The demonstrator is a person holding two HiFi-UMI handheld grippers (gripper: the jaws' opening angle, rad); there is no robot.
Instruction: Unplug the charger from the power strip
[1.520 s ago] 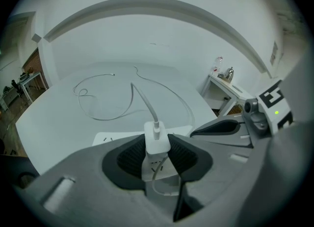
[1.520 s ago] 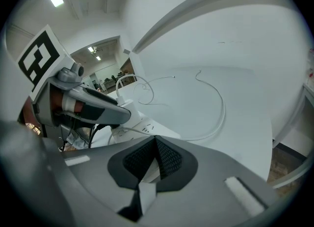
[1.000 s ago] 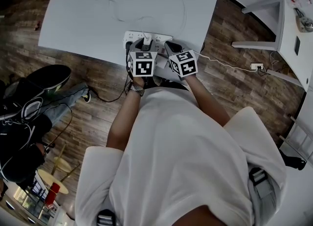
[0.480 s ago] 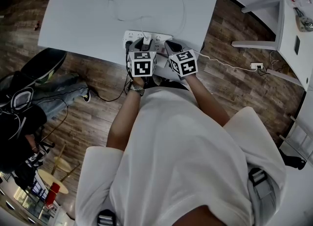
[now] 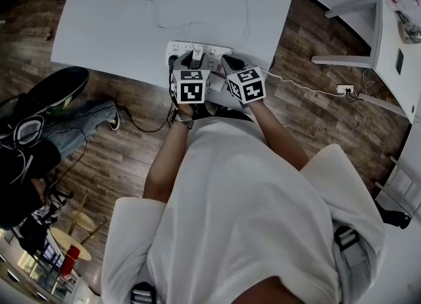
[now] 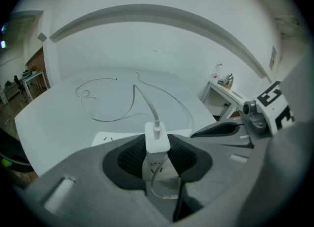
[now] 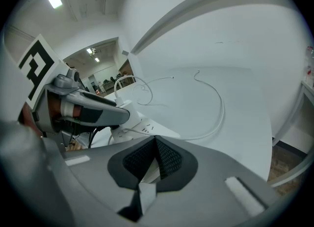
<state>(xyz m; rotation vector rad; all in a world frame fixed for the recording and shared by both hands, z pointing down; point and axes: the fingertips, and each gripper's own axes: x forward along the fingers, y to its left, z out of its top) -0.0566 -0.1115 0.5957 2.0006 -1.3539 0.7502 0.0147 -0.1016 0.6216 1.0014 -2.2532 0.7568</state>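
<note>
A white power strip (image 5: 176, 49) lies at the near edge of the white table (image 5: 99, 26). A white charger (image 5: 197, 52) stands plugged into it, and its thin white cable (image 5: 245, 6) loops over the tabletop. My left gripper (image 5: 196, 56) is shut on the charger (image 6: 157, 145), one dark pad pressing each side, with the strip (image 6: 109, 137) behind it. My right gripper (image 5: 227, 63) sits just right of it over the strip's right part. Its pads (image 7: 167, 158) meet with nothing between them, and the strip (image 7: 147, 128) lies right under the tips.
A black cord (image 5: 148, 128) drops from the strip to the wooden floor. A seated person's leg and shoe (image 5: 62, 92) are at the left. A white side table (image 5: 388, 39) and a floor socket block (image 5: 345, 89) with a white cord are on the right.
Both grippers stay where they were. Only the seated person's leg and shoe at the left have shifted.
</note>
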